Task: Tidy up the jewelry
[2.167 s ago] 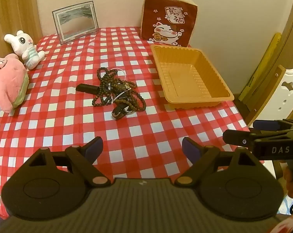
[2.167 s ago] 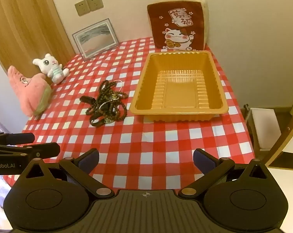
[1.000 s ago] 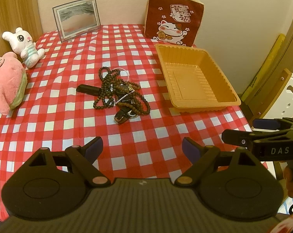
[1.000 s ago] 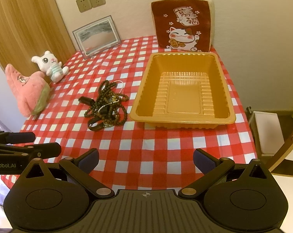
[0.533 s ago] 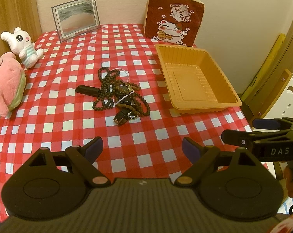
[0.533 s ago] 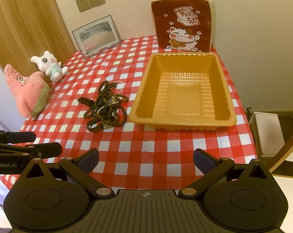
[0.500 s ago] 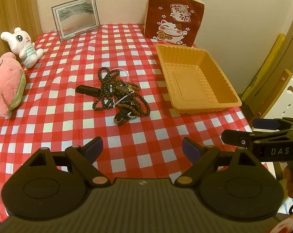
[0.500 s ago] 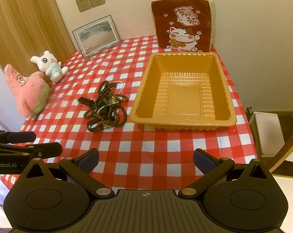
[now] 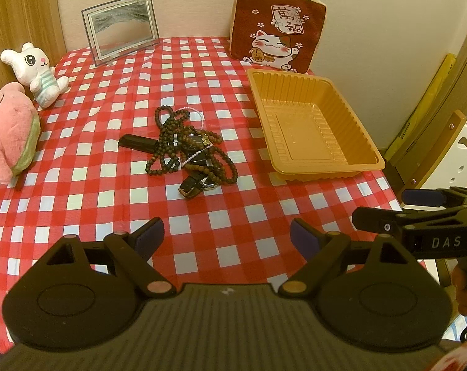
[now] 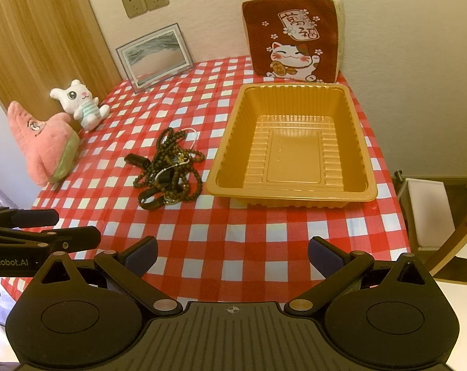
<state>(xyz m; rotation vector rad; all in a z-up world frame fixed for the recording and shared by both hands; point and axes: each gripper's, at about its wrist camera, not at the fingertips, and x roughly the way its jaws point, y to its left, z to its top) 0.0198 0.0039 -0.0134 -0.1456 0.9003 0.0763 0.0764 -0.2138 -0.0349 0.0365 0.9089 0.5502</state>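
Note:
A tangled pile of jewelry, dark wooden bead strands, a thin white bead string and a black watch strap, lies mid-table on the red checked cloth; it also shows in the right wrist view. An empty orange plastic tray stands to its right, also in the right wrist view. My left gripper is open and empty, above the table's near edge, well short of the pile. My right gripper is open and empty, near the front edge before the tray.
A pink plush and a white bunny plush sit at the left edge. A picture frame and a lucky-cat cushion stand against the back wall. A chair is off the table's right side.
Both grippers have risen and eased forward slightly, so the pile and tray sit a little lower in view. Both stay open and empty.

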